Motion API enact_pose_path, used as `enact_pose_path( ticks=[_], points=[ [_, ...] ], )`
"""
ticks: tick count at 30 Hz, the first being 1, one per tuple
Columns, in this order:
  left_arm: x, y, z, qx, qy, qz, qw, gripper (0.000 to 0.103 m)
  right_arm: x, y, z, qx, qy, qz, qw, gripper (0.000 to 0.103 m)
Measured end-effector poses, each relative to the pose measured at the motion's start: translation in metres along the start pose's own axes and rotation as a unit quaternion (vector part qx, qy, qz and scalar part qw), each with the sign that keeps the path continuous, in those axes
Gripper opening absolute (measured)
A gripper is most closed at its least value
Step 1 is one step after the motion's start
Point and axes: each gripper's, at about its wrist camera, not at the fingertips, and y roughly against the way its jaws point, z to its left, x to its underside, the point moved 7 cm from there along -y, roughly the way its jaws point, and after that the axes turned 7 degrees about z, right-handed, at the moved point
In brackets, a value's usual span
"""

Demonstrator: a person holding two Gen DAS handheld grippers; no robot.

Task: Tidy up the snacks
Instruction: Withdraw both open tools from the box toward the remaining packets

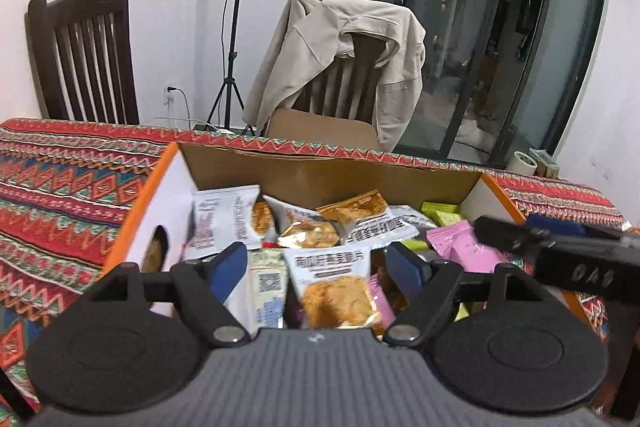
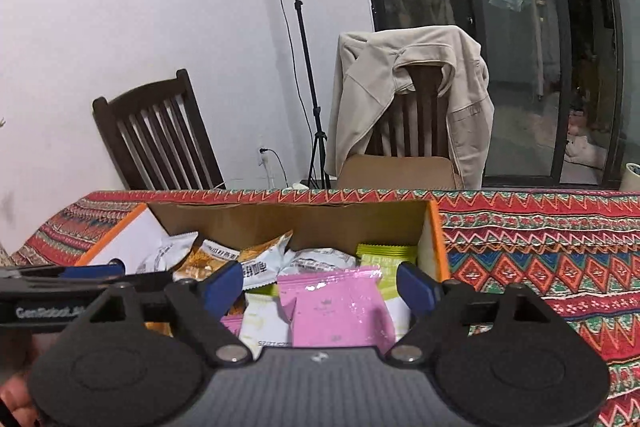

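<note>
An open cardboard box (image 1: 168,195) with orange edges sits on the patterned tablecloth and holds several snack packets. In the left wrist view my left gripper (image 1: 318,267) is open above the box, over a white packet with a fried-snack picture (image 1: 332,279). Pink packets (image 1: 460,247) and green packets (image 1: 440,211) lie at the box's right. In the right wrist view my right gripper (image 2: 320,285) is open above the box (image 2: 434,235), over a pink packet (image 2: 336,307). Green packets (image 2: 384,255) and white packets (image 2: 260,271) lie behind it.
The table carries a red patterned cloth (image 1: 60,195). Behind it stand a dark wooden chair (image 1: 86,55), a second chair draped with a beige jacket (image 1: 344,55), and a light stand (image 1: 236,27). A tape roll (image 1: 520,163) sits at the far right edge.
</note>
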Motion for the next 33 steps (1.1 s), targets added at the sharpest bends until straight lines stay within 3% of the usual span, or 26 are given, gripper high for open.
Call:
enact_pose_path(
  ticks=[6,15,19,26,33],
  points=[
    [0.003,0.053,0.001,0.005,-0.022,-0.015,0.9996,0.08,-0.007,0.039,-0.005,0.003,0.001,-0.015,1.0,0.083],
    [0.046,0.191,0.003,-0.012,-0.07,-0.09,0.9934,0.095,0.008,0.164,0.019,0.005,0.06,-0.056,0.997,0.089],
    [0.088,0.243,0.001,-0.014,-0.078,-0.119,0.9897,0.097,0.039,0.227,0.033,-0.005,0.08,-0.072,0.994,0.095],
    [0.17,0.299,-0.012,-0.013,-0.067,-0.132,0.9889,0.099,0.11,0.31,0.059,-0.016,0.106,-0.087,0.99,0.099],
    [0.241,0.315,-0.012,-0.002,-0.02,-0.09,0.9957,0.101,0.193,0.354,0.073,0.002,0.11,-0.08,0.991,0.102]
  ],
)
